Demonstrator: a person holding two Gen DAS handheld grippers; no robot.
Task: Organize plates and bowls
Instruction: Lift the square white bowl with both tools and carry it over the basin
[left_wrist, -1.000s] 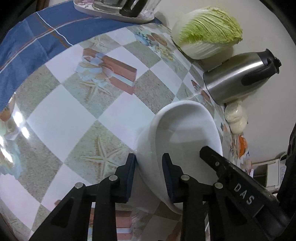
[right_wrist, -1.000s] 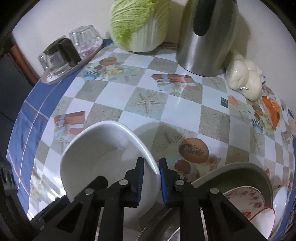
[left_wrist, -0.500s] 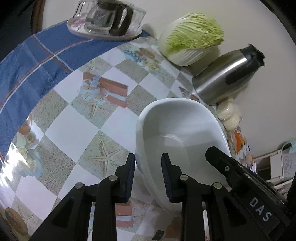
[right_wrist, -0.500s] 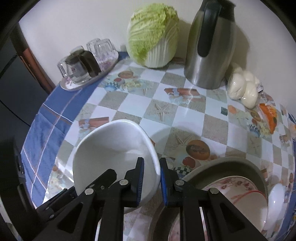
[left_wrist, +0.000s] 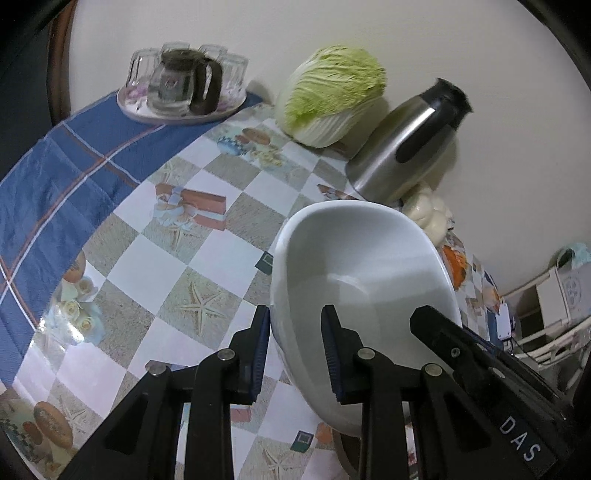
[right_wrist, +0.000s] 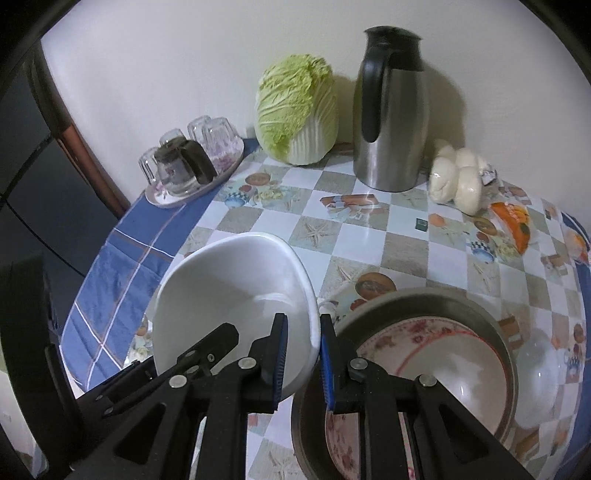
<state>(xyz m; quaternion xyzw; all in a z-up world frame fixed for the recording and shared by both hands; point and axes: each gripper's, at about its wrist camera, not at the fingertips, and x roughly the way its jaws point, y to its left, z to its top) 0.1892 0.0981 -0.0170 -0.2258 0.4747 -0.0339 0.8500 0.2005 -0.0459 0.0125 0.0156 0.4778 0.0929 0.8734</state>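
Observation:
A large white bowl (left_wrist: 362, 266) hangs above the table, held from both sides. My left gripper (left_wrist: 295, 325) is shut on its near left rim. My right gripper (right_wrist: 303, 332) is shut on the opposite rim; the bowl also shows in the right wrist view (right_wrist: 229, 291). The right gripper's black body (left_wrist: 480, 373) shows at the bowl's far side in the left wrist view. To the right, a grey metal basin (right_wrist: 417, 299) on the table holds a floral plate with a red rim (right_wrist: 443, 358).
At the back by the wall stand a napa cabbage (right_wrist: 299, 110), a steel thermos jug (right_wrist: 391, 122), a bag of white buns (right_wrist: 458, 177) and a tray of glasses with a small pot (right_wrist: 188, 162). A blue cloth (left_wrist: 66, 173) covers the table's left edge.
Both grippers have risen with the bowl, lifting it higher above the table. More of the wall and back objects shows now. The grip on both rims is unchanged.

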